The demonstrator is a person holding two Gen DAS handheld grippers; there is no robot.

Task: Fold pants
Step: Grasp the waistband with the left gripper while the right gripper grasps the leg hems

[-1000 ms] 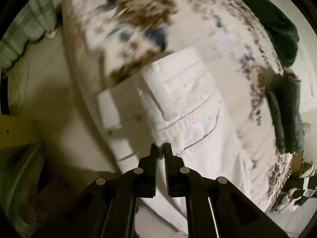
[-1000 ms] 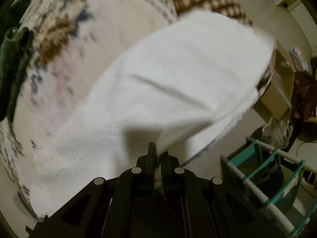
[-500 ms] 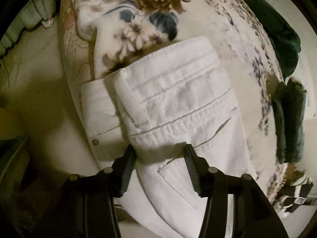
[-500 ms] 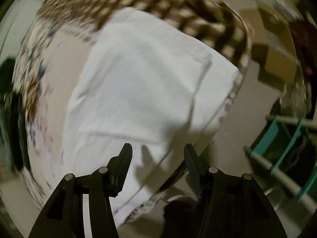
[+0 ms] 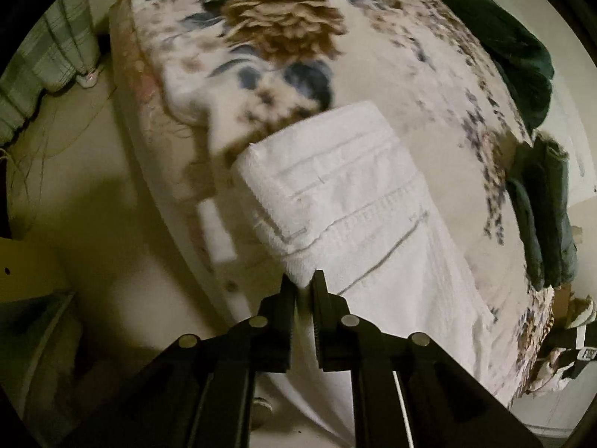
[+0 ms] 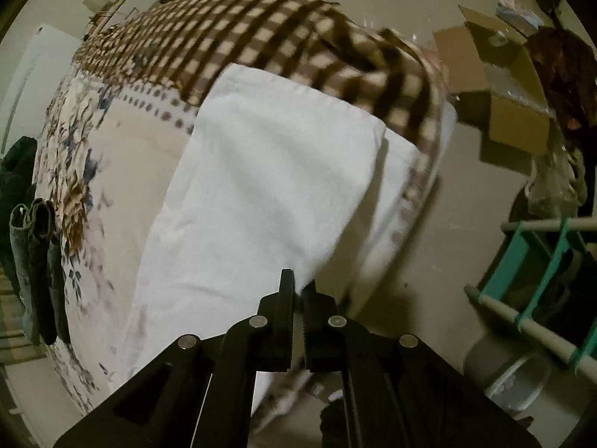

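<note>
Both pinching pants (image 5: 347,201) on bed (image 5: 440,86), left gripper (image 5: 303,291) fingers clamped on waistband edge, right gripper (image 6: 296,295) fingers clamped on leg-end (image 6: 268,186) edge, likely gripping both ends to keep fabric taut and aligned for the next fold.
</note>
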